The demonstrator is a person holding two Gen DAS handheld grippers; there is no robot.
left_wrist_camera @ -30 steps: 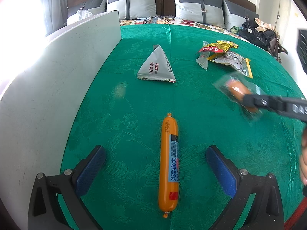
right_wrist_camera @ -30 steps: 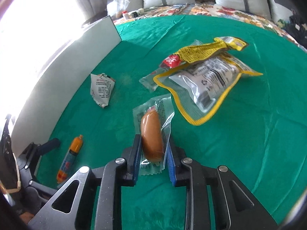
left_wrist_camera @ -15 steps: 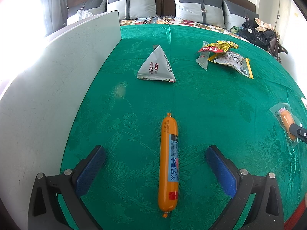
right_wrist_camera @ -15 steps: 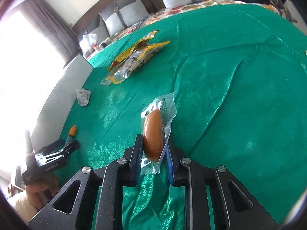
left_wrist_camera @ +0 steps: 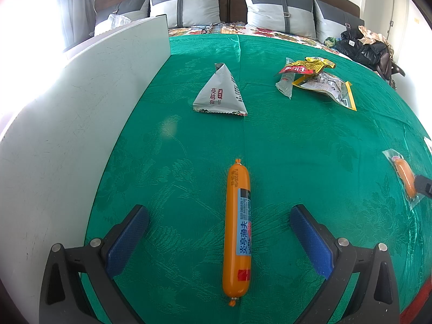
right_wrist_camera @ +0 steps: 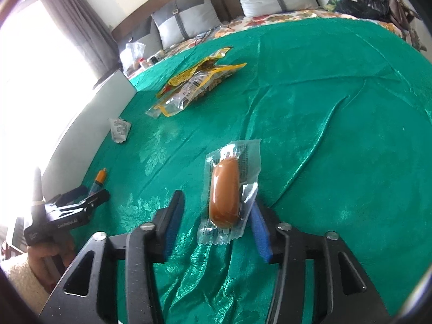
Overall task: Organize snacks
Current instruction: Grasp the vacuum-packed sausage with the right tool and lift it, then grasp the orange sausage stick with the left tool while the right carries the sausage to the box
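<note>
An orange sausage stick [left_wrist_camera: 237, 229] lies on the green cloth between the wide-open jaws of my left gripper [left_wrist_camera: 218, 232]; it also shows small in the right wrist view [right_wrist_camera: 99, 179]. A sausage in a clear packet [right_wrist_camera: 228, 191] lies on the cloth between the open jaws of my right gripper [right_wrist_camera: 214, 216], leaning against the right pad; it shows at the right edge of the left wrist view [left_wrist_camera: 405, 176]. A grey triangular packet [left_wrist_camera: 221, 93] and a pile of yellow and clear snack bags [left_wrist_camera: 313, 79] lie farther back.
A white board [left_wrist_camera: 81, 124] stands along the left side of the cloth. Pillows [left_wrist_camera: 278, 13] and a headboard are at the back. Dark bags [left_wrist_camera: 364, 46] sit at the far right. The cloth is wrinkled near my right gripper [right_wrist_camera: 310, 124].
My right gripper has opened and let go of the packeted sausage, which now rests on the cloth at the right. My left gripper has not moved.
</note>
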